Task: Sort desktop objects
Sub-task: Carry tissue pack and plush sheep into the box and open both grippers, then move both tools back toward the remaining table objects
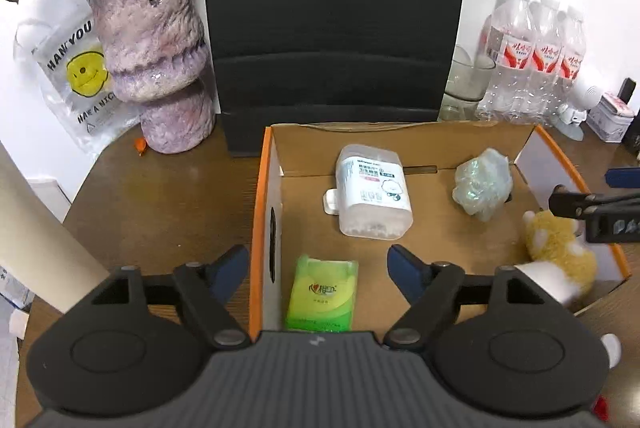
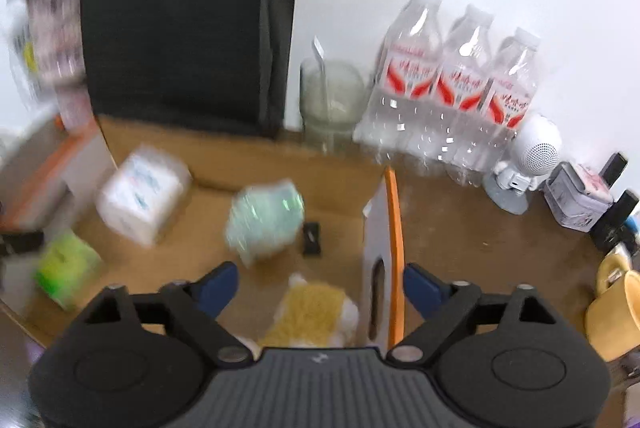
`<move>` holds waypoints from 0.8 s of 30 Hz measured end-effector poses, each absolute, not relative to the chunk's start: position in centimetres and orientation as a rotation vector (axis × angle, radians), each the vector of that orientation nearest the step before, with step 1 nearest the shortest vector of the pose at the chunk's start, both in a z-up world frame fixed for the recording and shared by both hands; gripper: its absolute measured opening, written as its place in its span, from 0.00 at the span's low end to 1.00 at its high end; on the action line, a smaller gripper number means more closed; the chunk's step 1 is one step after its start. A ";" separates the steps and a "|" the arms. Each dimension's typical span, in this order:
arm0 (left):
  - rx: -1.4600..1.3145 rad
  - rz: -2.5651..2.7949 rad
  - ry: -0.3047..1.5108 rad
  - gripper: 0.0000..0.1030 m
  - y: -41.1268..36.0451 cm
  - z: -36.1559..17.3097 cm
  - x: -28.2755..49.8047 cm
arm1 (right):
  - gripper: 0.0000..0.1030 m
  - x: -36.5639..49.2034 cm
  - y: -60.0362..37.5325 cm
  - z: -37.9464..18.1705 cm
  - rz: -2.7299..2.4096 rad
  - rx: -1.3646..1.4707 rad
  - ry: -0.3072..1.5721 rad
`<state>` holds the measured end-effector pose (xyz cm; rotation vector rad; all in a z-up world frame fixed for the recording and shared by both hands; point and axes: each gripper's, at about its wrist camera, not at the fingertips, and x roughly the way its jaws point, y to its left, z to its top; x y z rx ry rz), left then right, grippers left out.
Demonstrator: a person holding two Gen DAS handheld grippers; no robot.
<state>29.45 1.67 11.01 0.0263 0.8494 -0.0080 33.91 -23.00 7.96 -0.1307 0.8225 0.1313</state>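
Observation:
An open cardboard box (image 1: 400, 143) with orange rims holds a green tissue pack (image 1: 322, 294), a clear tub of cotton swabs (image 1: 374, 195), a crumpled pale-green bundle (image 1: 482, 183) and a yellow-and-white plush toy (image 1: 560, 252). My left gripper (image 1: 318, 266) is open and empty above the tissue pack, its left finger outside the box wall. My right gripper (image 2: 320, 286) is open and empty over the plush toy (image 2: 310, 314), straddling the box's right wall (image 2: 384, 248). The right gripper also shows in the left wrist view (image 1: 592, 207). A small black item (image 2: 312, 238) lies in the box.
A purple vase (image 1: 158, 67) with dried flowers and a smiley plastic bag (image 1: 68, 75) stand back left. A black monitor (image 1: 332, 15) is behind the box. Water bottles (image 2: 452, 95), a glass jar (image 2: 332, 99), a white speaker (image 2: 528, 155), a tin (image 2: 578, 197) and a yellow mug (image 2: 616, 308) stand at the right.

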 end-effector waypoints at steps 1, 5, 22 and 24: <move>0.008 -0.006 0.876 0.77 1.8 11.5 29.7 | 0.90 34.2 -23.4 8.8 0.156 -0.078 0.844; -0.086 -0.005 0.968 0.80 2.2 13.0 30.3 | 0.90 34.5 -24.2 11.1 0.204 0.078 0.949; -0.067 0.006 0.413 1.00 -0.3 13.5 15.9 | 0.96 20.8 -22.5 10.4 0.219 0.118 0.521; -0.051 0.009 0.387 1.00 -0.7 12.9 14.8 | 0.99 19.1 -22.3 9.8 0.211 0.105 0.450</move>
